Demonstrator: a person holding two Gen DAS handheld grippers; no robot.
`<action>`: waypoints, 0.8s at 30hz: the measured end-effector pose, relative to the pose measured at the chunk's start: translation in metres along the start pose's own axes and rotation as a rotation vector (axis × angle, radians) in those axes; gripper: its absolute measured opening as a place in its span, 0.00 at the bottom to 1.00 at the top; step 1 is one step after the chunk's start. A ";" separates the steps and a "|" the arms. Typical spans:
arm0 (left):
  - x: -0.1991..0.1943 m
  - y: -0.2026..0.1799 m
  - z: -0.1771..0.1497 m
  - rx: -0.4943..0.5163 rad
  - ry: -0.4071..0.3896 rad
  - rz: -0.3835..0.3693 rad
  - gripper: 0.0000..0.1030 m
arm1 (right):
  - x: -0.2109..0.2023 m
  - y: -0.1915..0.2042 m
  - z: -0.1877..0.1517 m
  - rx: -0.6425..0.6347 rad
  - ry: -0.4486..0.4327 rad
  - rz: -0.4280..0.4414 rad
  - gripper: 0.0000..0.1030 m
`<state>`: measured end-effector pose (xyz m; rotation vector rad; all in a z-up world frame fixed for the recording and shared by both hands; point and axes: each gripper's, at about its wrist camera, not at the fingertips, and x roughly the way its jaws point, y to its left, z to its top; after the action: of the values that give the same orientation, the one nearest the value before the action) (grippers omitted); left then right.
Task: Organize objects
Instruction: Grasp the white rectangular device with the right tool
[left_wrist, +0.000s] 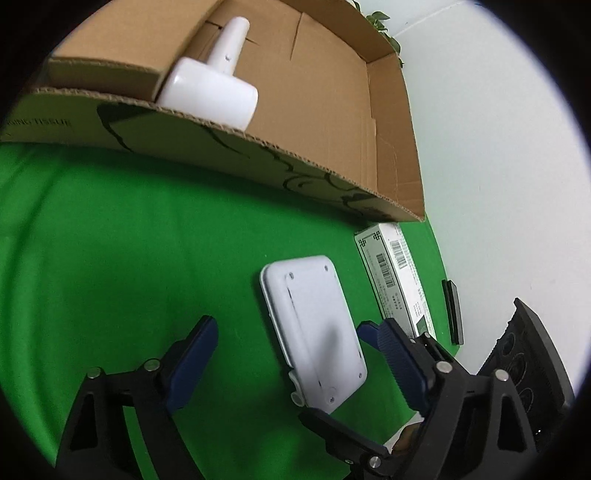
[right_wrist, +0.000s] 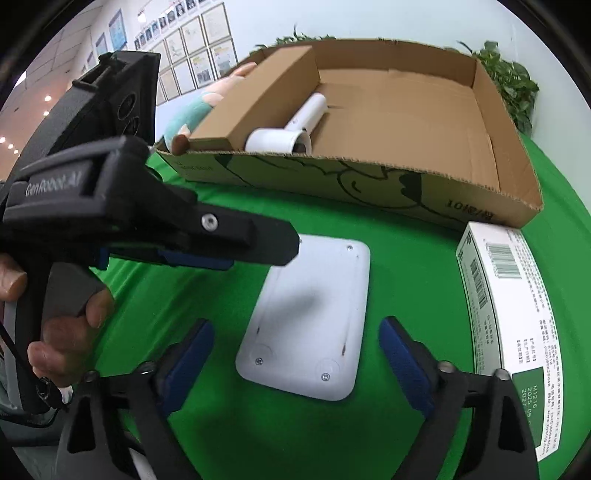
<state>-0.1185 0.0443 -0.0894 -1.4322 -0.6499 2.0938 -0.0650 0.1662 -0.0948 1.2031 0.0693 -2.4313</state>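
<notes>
- Cardboard box (right_wrist: 369, 122) sits at the far side of the green table (left_wrist: 110, 240). It already has a white handheld gadget (left_wrist: 210, 88) and a brown inner carton (right_wrist: 258, 99) at one end, and the rest of the floor is bare. My guess is the drop spot is the bare part.
- Risk, box: the near wall is low but raised. If I carry the tablet too low, it could catch the rim and slip out.
- Printed carton (right_wrist: 509, 314) lies just beside the tablet on my right side. Risk: my right finger (right_wrist: 402, 354) could nudge it when closing.
- White tablet (right_wrist: 310, 317) lies flat, back up, on the table near the box. It is thin and smooth, so the pads could skid off the edges or pinch only one corner.
- My left hand-held gripper (left_wrist: 288, 332) is released and reaches over the tablet's left edge, not touching as far as I can tell.
- My right hand-held gripper (right_wrist: 295, 343) is also released. The tablet's near end lies between the fingers, with a gap on both sides.
- Risk, both: my two tools are crowding one tablet and could bump each other.
</notes>
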 end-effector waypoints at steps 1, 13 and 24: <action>0.002 -0.001 -0.002 0.004 0.004 -0.001 0.82 | 0.000 0.000 0.000 0.005 0.002 0.000 0.82; 0.005 -0.006 -0.007 0.017 0.014 -0.001 0.65 | 0.000 0.002 -0.006 0.049 0.025 0.008 0.64; 0.003 -0.006 -0.010 0.038 -0.010 0.114 0.43 | -0.007 -0.004 -0.008 0.143 0.011 0.132 0.51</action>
<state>-0.1093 0.0522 -0.0909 -1.4700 -0.5410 2.1902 -0.0569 0.1736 -0.0948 1.2408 -0.1781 -2.3473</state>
